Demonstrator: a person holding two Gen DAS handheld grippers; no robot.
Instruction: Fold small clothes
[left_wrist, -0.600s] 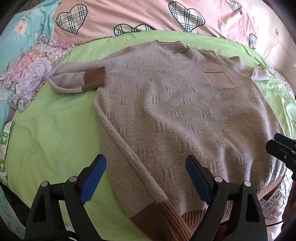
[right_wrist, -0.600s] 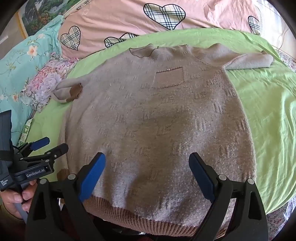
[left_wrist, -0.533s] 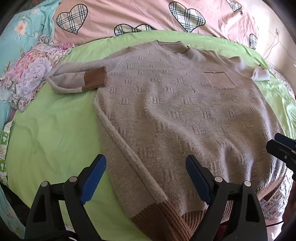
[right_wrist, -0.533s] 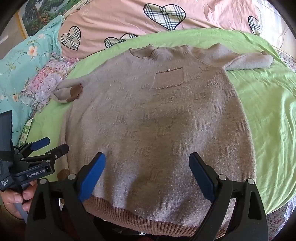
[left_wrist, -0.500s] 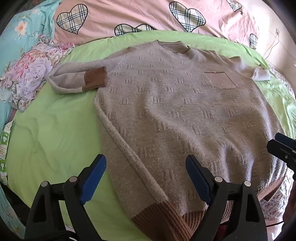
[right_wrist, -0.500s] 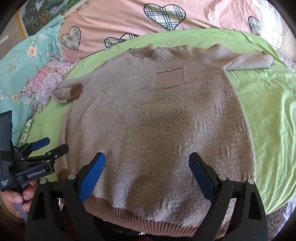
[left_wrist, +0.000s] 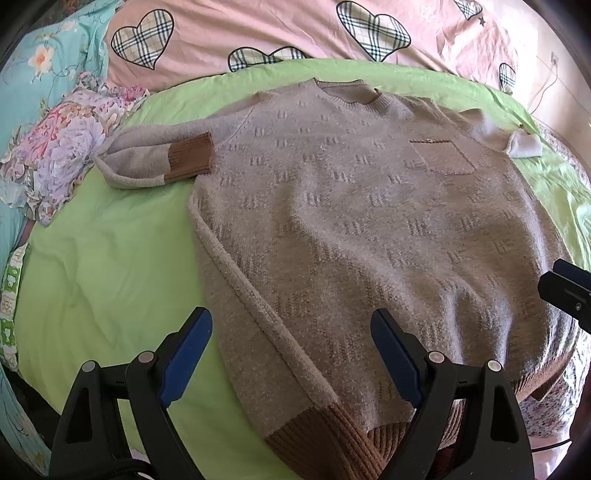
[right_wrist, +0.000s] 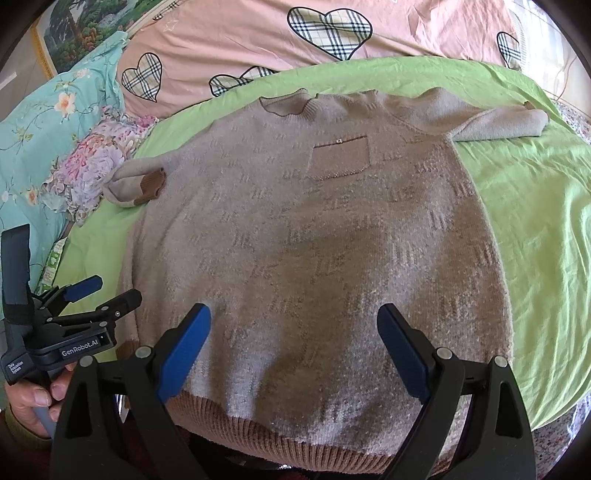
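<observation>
With both the left tongs (left_wrist: 290, 350) and right tongs (right_wrist: 295, 349) held wide apart and empty, the soft, limp knitted sweater (right_wrist: 314, 240) is best gripped at its thicker ribbed hem (right_wrist: 229, 417).

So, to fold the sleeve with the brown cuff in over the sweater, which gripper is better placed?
Probably the left gripper. It is open over the sweater edge on the sleeve side. The right gripper, also open, hangs over the middle of the hem, farther from that sleeve.
</observation>
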